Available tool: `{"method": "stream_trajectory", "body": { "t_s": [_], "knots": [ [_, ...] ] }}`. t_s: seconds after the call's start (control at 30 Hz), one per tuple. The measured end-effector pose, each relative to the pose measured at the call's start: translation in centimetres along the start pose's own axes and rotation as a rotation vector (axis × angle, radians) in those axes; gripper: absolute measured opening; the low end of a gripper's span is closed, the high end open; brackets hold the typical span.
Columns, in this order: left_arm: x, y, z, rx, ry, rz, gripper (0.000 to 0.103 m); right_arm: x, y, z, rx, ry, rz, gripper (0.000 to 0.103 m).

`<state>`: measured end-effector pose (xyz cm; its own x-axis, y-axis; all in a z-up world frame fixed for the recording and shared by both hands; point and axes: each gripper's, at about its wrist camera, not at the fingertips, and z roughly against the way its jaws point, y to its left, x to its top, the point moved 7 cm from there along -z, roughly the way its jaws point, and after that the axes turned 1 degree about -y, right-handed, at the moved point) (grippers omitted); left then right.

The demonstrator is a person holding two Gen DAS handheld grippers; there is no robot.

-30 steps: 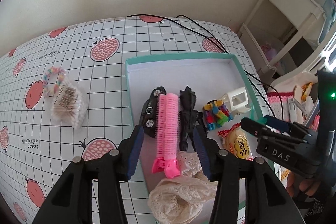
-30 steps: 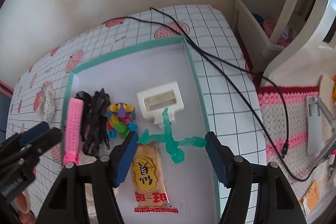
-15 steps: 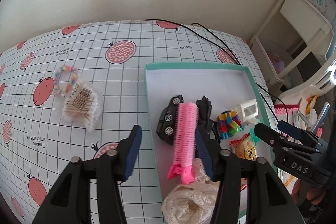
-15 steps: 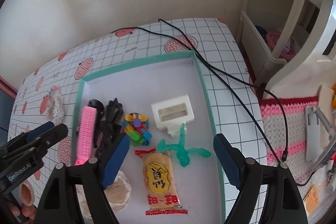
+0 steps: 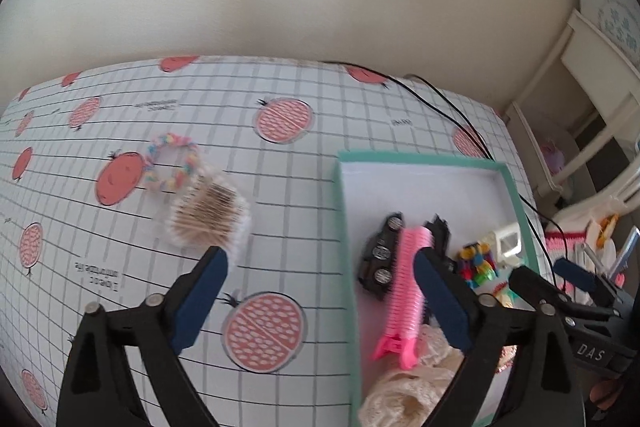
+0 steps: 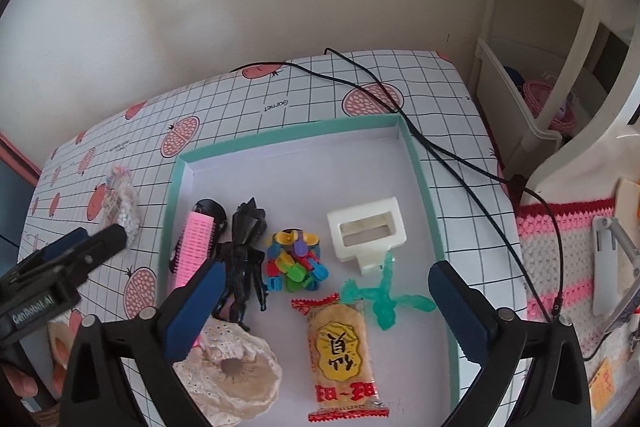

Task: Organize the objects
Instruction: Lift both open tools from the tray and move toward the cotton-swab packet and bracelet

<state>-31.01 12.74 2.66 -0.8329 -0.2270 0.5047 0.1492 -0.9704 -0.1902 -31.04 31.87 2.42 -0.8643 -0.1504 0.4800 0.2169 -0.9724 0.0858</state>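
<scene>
A teal-rimmed box (image 6: 424, 187) (image 5: 344, 227) holds a pink hair roller (image 6: 194, 249) (image 5: 408, 291), a black toy car (image 5: 380, 259), a black figure (image 6: 246, 259), a colourful block toy (image 6: 296, 261), a white plastic piece (image 6: 366, 231), a green figure (image 6: 382, 297), a snack packet (image 6: 340, 347) and a lace scrunchie (image 6: 232, 371). On the table left of the box lie a bag of cotton swabs (image 5: 208, 219) and a pastel hair tie (image 5: 172, 163). My left gripper (image 5: 320, 301) hangs open and empty above the box's left rim. My right gripper (image 6: 326, 309) is open and empty over the box.
A black cable (image 6: 440, 151) runs across the grid-and-fruit tablecloth (image 5: 120, 131) past the box's right side. A white shelf unit (image 6: 532, 95) stands beyond the table's right edge, with a crocheted pink-and-white mat (image 6: 560, 267) below it. A wall backs the table.
My left gripper has let go of the pink hair roller, opened wide and swung left toward the cotton swabs. My right gripper has drawn back and up from the green figure.
</scene>
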Motion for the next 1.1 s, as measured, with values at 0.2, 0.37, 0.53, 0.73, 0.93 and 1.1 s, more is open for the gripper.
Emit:
{"method": "stream_trajectory", "body": {
  "t_s": [0.2,0.37,0.53,0.73,0.93,1.1],
  "knots": [
    [0.8,1.6,1.1,0.039,-0.061,-0.02,0.1,0.1,1.1,0.4,-0.003,-0.014,0.016,0.103],
    [1.1,2.8,1.6,0.029,-0.07,-0.009,0.1,0.3,1.9,0.9,0.0,-0.038,0.008,0.103],
    [1.9,5.0,3.1,0.011,-0.102,0.01,0.1,0.3,3.3,0.8,0.033,-0.041,-0.004,0.103],
    [3.0,9.2,5.5,0.018,-0.168,0.057,0.1,1.2,6.2,1.9,0.039,-0.051,0.015,0.103],
    [3.8,12.7,7.2,0.019,-0.191,0.119,0.1,4.3,10.9,5.0,0.037,-0.093,0.081,0.103],
    [4.6,14.9,8.1,0.047,-0.187,0.147,0.1,7.4,15.1,7.8,0.063,-0.141,0.095,0.103]
  ]
}}
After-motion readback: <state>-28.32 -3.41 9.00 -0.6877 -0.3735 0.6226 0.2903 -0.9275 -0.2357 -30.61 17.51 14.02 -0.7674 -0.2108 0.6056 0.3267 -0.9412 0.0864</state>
